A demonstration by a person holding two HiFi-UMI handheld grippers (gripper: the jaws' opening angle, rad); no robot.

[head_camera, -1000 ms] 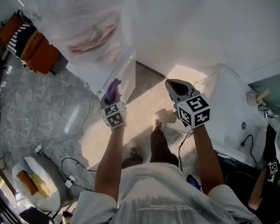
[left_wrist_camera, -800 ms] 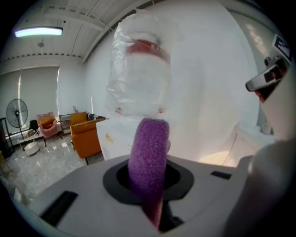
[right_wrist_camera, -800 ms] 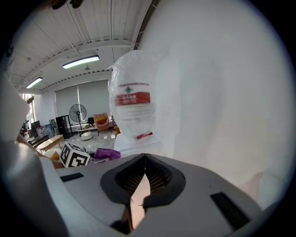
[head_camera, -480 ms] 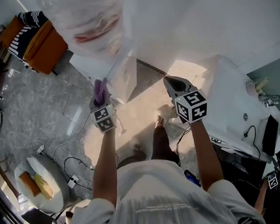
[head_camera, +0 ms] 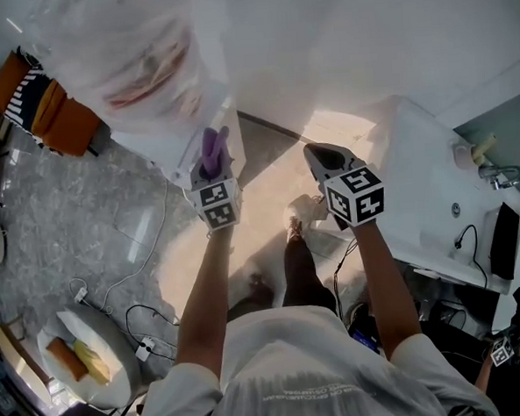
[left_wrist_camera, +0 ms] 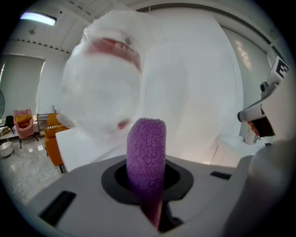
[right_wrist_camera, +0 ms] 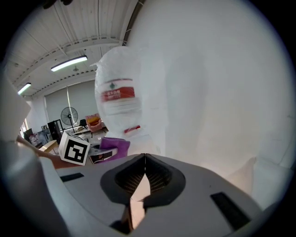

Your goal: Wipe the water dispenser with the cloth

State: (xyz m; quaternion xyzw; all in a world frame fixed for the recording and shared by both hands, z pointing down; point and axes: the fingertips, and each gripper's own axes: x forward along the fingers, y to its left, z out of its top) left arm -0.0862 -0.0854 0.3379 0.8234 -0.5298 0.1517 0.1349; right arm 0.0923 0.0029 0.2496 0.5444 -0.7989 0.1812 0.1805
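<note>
- Your left gripper clamps the purple cloth, which stands upright between its jaws.
- The cloth's tip lies at the white water dispenser, below the plastic-wrapped bottle; contact cannot be told.
- Your right gripper has its jaws together, with nothing between them.

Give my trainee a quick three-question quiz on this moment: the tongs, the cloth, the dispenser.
1. True or false: the left tongs are clamped on the purple cloth.
2. The right tongs are: A) open around the bottle; B) shut with nothing in them; C) shut on the cloth.
3. What colour is the label on the bottle atop the water dispenser?

Key: 1 true; 2 B; 3 red.
</note>
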